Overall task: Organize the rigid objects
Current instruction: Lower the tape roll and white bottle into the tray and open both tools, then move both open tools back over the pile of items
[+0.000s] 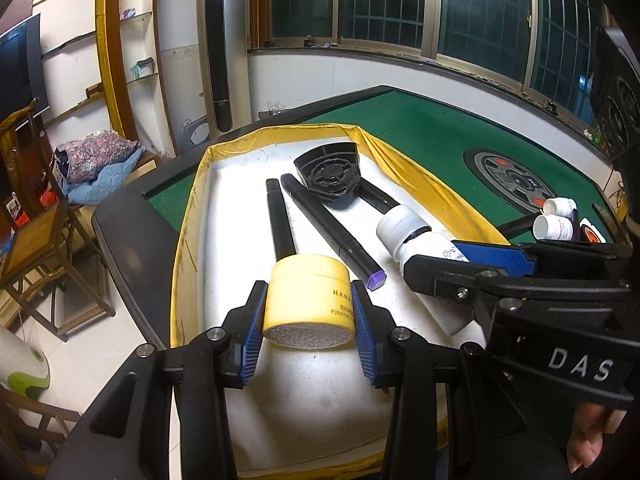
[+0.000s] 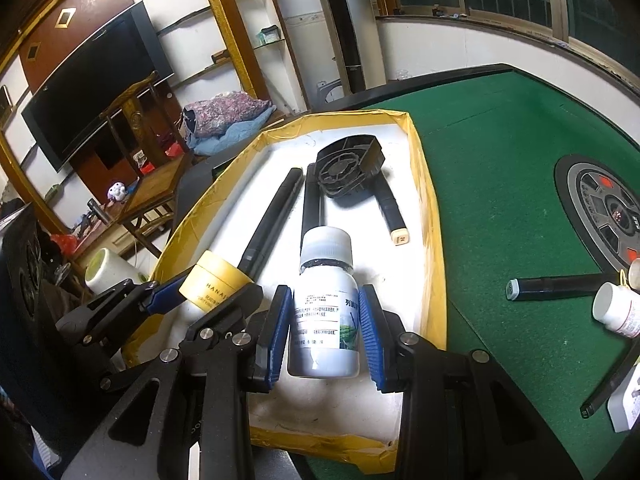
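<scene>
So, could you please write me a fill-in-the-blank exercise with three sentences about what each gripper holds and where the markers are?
1. The left gripper is shut on a round ____ cosmetic jar.
2. The right gripper is shut on a white plastic ____ with a printed label.
3. Three long black markers lie inside the shallow ____-edged box.

Missing words: yellow; bottle; yellow

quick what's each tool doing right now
left tool: closed on the round yellow plastic jar.
right tool: closed on the white plastic bottle with a printed label.
</scene>
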A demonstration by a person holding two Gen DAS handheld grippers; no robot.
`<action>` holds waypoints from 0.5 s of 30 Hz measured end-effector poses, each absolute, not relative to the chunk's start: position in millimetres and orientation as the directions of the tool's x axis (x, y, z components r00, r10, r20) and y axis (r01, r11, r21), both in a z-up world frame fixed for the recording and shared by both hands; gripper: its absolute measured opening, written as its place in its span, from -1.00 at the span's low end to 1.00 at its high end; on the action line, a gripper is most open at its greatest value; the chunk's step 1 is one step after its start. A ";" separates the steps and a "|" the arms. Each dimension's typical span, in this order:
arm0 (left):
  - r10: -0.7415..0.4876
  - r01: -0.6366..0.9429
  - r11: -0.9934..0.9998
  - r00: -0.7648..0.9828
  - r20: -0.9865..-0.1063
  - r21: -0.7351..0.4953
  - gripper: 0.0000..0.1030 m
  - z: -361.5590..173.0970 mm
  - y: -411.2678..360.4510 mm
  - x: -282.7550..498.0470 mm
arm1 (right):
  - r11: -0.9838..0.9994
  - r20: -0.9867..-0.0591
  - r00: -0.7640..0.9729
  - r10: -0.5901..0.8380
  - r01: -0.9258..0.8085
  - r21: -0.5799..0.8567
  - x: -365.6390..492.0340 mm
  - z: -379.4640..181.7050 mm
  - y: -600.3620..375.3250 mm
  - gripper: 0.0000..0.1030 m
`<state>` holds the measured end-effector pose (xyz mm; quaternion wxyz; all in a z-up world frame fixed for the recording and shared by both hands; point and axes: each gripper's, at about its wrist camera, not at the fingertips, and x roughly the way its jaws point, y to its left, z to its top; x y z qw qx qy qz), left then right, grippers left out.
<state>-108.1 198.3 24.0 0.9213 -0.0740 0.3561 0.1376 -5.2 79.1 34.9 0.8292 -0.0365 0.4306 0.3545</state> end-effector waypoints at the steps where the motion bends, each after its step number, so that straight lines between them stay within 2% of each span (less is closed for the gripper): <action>1: 0.198 -0.308 0.950 0.709 -0.677 -0.045 -0.18 24.6 199.4 -108.9 | 0.746 -0.740 0.376 0.557 -0.618 0.248 -4.7 35.8 78.4 -0.40; 3: 0.196 -0.313 0.948 0.714 -0.672 -0.055 0.06 27.0 200.8 -111.4 | 0.744 -0.739 0.372 0.562 -0.617 0.256 -4.9 37.1 77.3 -0.36; 4: 0.196 -0.311 0.949 0.720 -0.666 -0.057 0.14 28.5 200.6 -113.0 | 0.743 -0.732 0.374 0.569 -0.615 0.263 -5.6 38.5 75.8 -0.22; 5: 0.194 -0.308 0.950 0.723 -0.663 -0.058 0.16 29.6 200.5 -113.9 | 0.742 -0.726 0.377 0.576 -0.614 0.270 -6.3 39.4 73.3 -0.08; 6: 0.194 -0.307 0.950 0.725 -0.661 -0.057 0.16 31.0 200.1 -115.0 | 0.741 -0.720 0.380 0.581 -0.614 0.273 -7.5 40.9 73.0 -0.06; 10: 0.200 -0.313 0.948 0.726 -0.658 -0.057 0.16 37.0 198.6 -118.3 | 0.740 -0.706 0.392 0.591 -0.612 0.279 -10.2 48.8 69.2 -0.05; 15: 0.171 -0.308 0.945 0.756 -0.631 -0.113 0.16 53.1 192.9 -124.6 | 0.734 -0.669 0.398 0.628 -0.587 0.341 -11.2 66.2 40.1 -0.05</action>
